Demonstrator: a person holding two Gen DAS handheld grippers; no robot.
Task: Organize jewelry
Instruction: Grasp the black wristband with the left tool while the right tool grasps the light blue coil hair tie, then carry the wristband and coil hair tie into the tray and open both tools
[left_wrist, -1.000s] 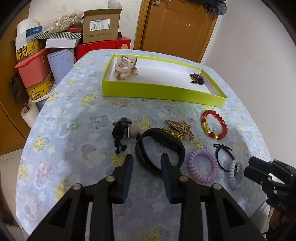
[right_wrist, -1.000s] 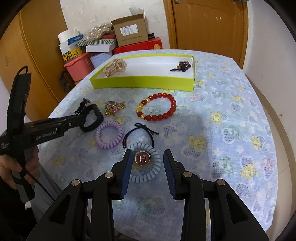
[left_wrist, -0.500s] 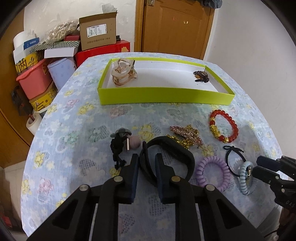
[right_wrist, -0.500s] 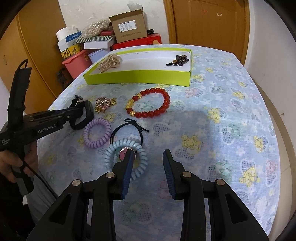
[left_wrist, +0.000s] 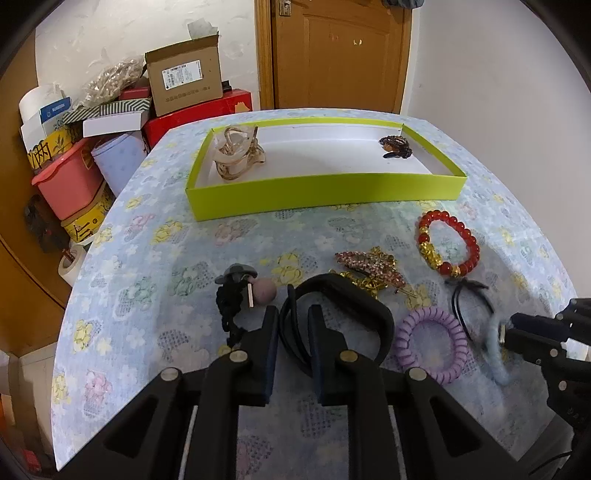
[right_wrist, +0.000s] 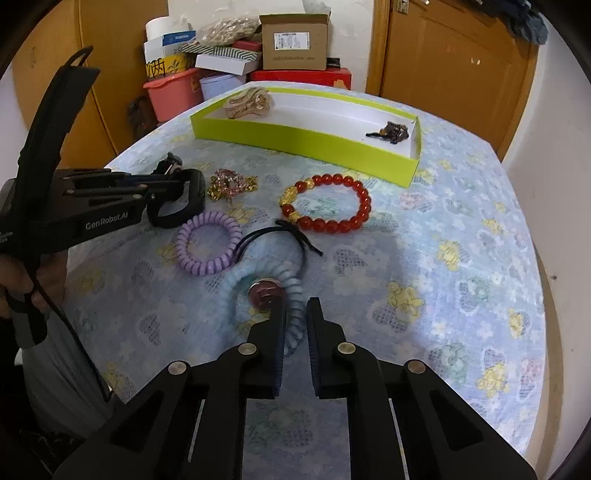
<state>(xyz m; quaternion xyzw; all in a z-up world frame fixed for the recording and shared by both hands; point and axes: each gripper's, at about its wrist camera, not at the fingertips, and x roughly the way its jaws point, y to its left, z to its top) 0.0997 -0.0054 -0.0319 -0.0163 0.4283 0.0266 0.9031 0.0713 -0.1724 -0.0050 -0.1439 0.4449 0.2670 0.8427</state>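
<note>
- Since a second ago we have brought both pairs of fingers in: our left gripper (left_wrist: 292, 334) is now clamped on the near rim of the black bangle (left_wrist: 343, 302), and our right gripper (right_wrist: 295, 326) is pinched on the blue coil hair tie (right_wrist: 293, 295), which looks partly lifted and blurred.
- Done so far: a clear claw clip (left_wrist: 238, 157) and a brown hair clip (left_wrist: 397, 147) lie in the green tray (left_wrist: 325, 190), well ahead of both grippers.
- Left on the cloth ahead of us: the red bead bracelet (right_wrist: 327, 203), rhinestone clip (left_wrist: 369, 267), purple coil tie (right_wrist: 208, 243), black elastic (right_wrist: 275, 236) and dark hair tie (left_wrist: 236, 295).
</note>
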